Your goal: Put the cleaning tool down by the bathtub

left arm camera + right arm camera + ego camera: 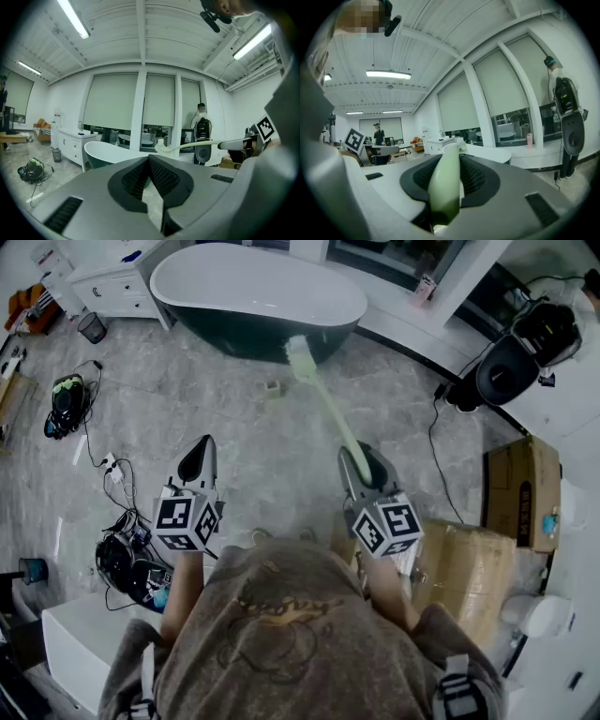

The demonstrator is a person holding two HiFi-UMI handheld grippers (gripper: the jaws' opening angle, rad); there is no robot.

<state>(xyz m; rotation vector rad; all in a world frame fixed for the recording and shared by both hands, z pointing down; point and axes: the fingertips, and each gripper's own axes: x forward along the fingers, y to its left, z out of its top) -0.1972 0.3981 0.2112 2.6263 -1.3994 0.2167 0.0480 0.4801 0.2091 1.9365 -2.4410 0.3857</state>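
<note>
Cleaning brush (326,404): pale green, with a long slim handle and a whitish bristle head. It is held in the air, clear of the floor (262,437). The handle runs forward and to the left from the right tool (361,470). In the head view the head lies against the dark outer wall of the bathtub (225,334). From the left gripper view the brush (187,146) is close to level, with its head at about the height of the tub rim.

Right tool (449,158): closed on the near end of the brush handle (445,187). The dark ribbed pads press on it from both sides, and the handle fills the gap between them. Marker cube (389,526) at the rear.

Left tool (199,460): empty. In its own view (149,159) the jaw tips meet, and only a narrow wedge of floor shows behind them. It is held to the left of the right tool, apart from the brush. Marker cube (187,521) at the rear.

Bathtub (108,152): freestanding oval, white inside and dark outside. It stands on the floor ahead of both tools.

Floor: grey, marbled. A small pale object (273,388) lies on it, near the tub and just left of the brush head.

Other items:
- White cabinet (112,282), left of the tub.
- Dark bin (92,327), beside the cabinet.
- Tangle of cables (122,521), at the left.
- Cardboard box (520,488), at the right.
</note>
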